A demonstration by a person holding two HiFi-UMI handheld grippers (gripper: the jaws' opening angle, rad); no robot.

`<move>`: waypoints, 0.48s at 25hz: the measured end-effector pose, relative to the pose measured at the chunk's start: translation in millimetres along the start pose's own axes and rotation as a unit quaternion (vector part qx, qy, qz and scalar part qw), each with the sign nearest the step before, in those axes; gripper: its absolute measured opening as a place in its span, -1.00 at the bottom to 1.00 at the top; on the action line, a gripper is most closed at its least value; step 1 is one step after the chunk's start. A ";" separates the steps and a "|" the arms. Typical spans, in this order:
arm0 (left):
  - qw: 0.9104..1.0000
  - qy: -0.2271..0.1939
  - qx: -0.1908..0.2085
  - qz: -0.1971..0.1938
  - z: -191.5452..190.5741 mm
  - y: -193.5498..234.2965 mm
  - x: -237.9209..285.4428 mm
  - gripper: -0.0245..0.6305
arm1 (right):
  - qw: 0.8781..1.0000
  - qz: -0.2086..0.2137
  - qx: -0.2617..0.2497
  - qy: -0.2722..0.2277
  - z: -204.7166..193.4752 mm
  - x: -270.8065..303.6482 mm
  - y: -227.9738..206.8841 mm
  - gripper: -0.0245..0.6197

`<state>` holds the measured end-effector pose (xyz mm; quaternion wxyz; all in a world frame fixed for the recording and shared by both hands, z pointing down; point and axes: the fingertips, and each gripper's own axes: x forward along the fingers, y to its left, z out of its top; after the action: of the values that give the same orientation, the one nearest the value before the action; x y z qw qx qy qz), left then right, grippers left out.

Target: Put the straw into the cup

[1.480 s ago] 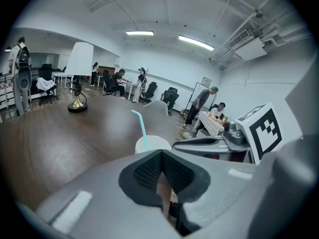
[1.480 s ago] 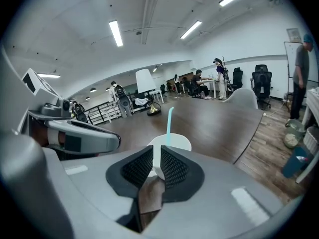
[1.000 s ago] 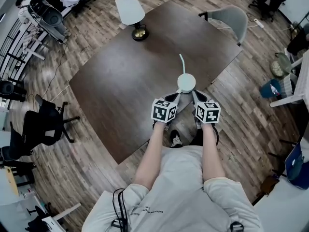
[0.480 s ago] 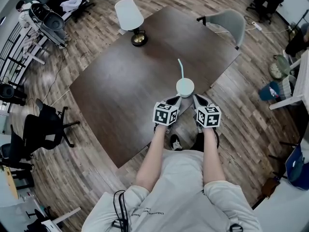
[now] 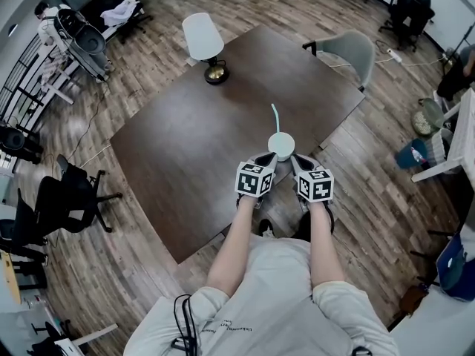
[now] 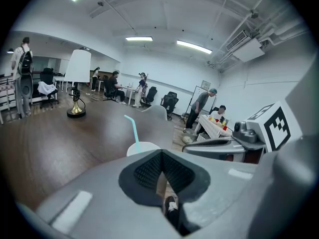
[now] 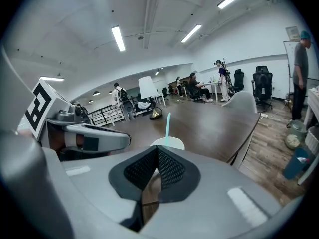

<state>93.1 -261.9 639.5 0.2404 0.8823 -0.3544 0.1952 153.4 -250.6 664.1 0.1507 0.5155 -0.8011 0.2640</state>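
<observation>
A white-shaded lamp [image 5: 202,35] stands at the far left of the dark wooden table [image 5: 185,139]. The left gripper [image 5: 267,159], its jaws closed on nothing, waits just beside the white cup [image 5: 281,145]. The teal straw [image 5: 275,117] leans inside the cup. The right gripper [image 5: 295,159] flanks the cup's other side, also closed and empty.

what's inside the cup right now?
A blue straw stands in the white cup, top sticking out. Its lower end and any drink are hidden by the cup wall.

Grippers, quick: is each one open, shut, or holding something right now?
Left gripper: shut, holding nothing.
Right gripper: shut, holding nothing.
</observation>
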 end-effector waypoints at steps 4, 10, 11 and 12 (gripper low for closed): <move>1.000 0.004 0.005 0.006 -1.6 0.5 2.0 -0.92 | 1.000 -0.006 0.000 0.001 -4.0 -2.3 -6.3 -0.85; 1.000 0.006 0.005 0.007 -4.4 1.2 1.5 -0.92 | 1.000 -0.012 0.018 0.003 -15.5 -2.0 -0.9 -0.85; 1.000 0.006 0.006 0.007 -4.5 0.6 1.7 -0.92 | 1.000 -0.013 0.018 0.003 -16.5 -3.0 0.6 -0.85; 1.000 0.006 0.007 0.006 -4.4 0.2 1.8 -0.92 | 1.000 -0.013 0.016 0.003 -17.8 -4.3 1.7 -0.85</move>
<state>93.4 -260.4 644.1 0.2347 0.8808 -0.3568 0.2046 153.2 -236.6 675.9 0.1479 0.5279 -0.7893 0.2764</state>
